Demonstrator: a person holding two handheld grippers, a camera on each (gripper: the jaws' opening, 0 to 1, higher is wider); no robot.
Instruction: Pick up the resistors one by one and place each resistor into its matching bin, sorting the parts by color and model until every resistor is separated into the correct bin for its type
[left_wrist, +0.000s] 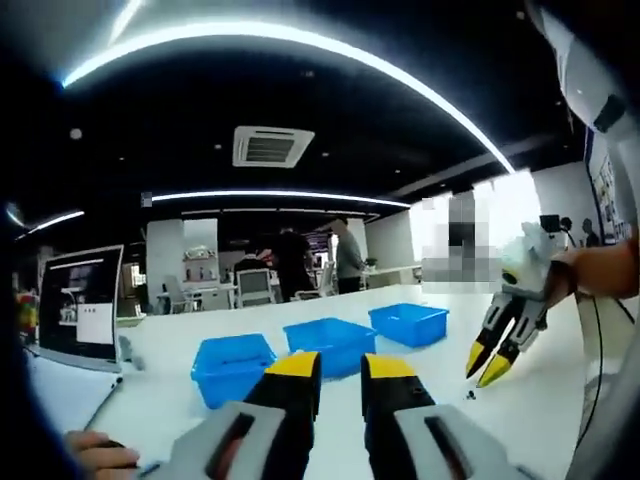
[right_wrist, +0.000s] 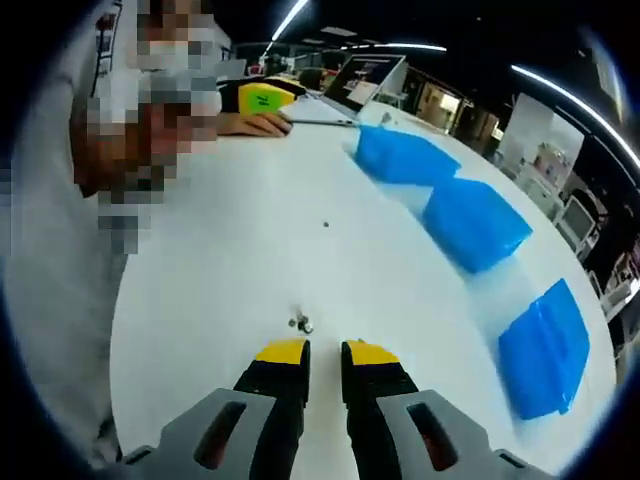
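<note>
White table (right_wrist: 250, 230): three blue bins (right_wrist: 475, 222) in a row, one resistor (right_wrist: 301, 323) lying just ahead of my right gripper (right_wrist: 326, 352). Both my grippers, left (left_wrist: 340, 367) included, jaws slightly apart, holding nothing.

My left tool (left_wrist: 340, 375) has black jaws capped in yellow, on a grey body. My right tool (right_wrist: 325, 352) wears the same black, yellow and grey, and I see its yellow tips (left_wrist: 487, 362) again from the left gripper view. The bench (right_wrist: 230, 260) is plain white. On it I count three bright blue bins (left_wrist: 333, 345), all one shade. A tiny resistor (right_wrist: 300, 323) looks pale and silvery.
</note>
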